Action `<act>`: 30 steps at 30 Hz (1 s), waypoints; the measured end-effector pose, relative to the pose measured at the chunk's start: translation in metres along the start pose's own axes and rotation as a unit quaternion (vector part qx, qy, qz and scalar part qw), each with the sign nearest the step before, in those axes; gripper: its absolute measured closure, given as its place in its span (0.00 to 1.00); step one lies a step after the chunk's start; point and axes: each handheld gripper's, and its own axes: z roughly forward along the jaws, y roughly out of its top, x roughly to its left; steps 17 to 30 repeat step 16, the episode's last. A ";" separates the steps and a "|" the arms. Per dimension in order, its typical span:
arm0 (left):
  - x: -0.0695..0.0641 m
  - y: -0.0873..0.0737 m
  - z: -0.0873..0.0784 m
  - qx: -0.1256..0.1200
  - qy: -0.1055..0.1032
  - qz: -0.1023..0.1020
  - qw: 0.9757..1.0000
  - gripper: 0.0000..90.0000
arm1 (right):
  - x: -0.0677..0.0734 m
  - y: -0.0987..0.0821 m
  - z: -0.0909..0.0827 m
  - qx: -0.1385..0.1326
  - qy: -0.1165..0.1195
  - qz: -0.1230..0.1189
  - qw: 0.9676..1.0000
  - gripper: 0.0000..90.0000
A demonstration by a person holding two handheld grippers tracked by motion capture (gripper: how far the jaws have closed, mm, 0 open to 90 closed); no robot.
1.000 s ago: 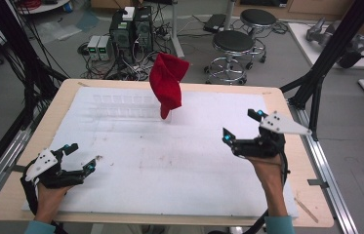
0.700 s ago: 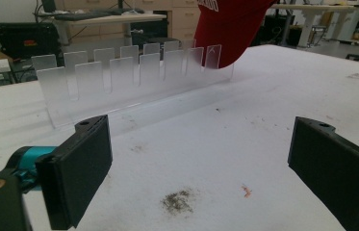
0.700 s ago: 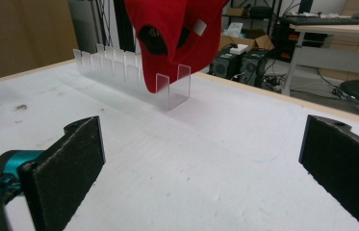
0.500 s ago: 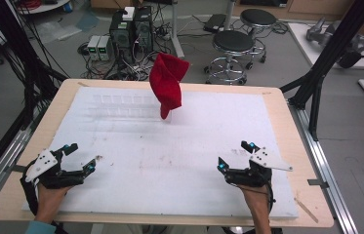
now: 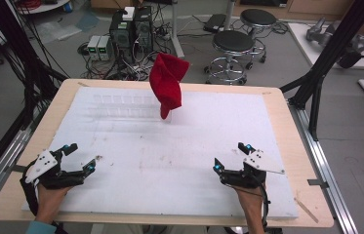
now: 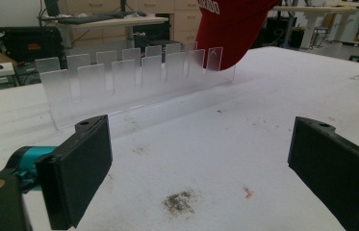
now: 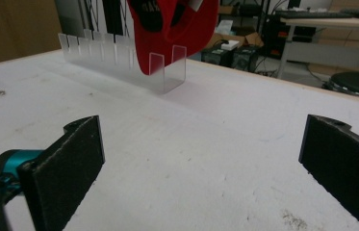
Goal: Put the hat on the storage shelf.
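Overhead, the left gripper (image 5: 79, 157) and right gripper (image 5: 231, 156) rest near the front edge of the table (image 5: 277, 105), both spread wide and empty, well apart from the red cap (image 5: 166, 83) propped on the clear rack (image 5: 121, 105). Along the left gripper's jaws, the cap (image 6: 232, 26) overhangs the rack's (image 6: 134, 77) far end, so a clumsy nudge might tip it off. Along the right gripper's jaws, the cap (image 7: 172, 29) sits in the end slot of the rack (image 7: 167, 67); grabbing loose cloth could drag the light rack.

1 red cap (image 5: 168, 82), 1 clear rack (image 5: 121, 107), 2 stools (image 5: 233, 43).
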 end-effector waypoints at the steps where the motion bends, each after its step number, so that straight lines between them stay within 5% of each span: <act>1: 0.000 0.000 0.000 -0.001 0.000 0.000 1.000 0.10 | 0.002 -0.001 0.001 0.001 -0.005 -0.011 1.000 0.01; 6: 0.000 0.000 0.000 -0.002 0.000 0.001 1.000 0.10 | 0.002 -0.004 0.005 0.019 -0.004 -0.009 1.000 0.01; 30: -0.001 0.000 -0.001 -0.005 0.004 -0.001 1.000 0.10 | 0.004 -0.004 0.004 0.017 -0.016 -0.017 1.000 0.01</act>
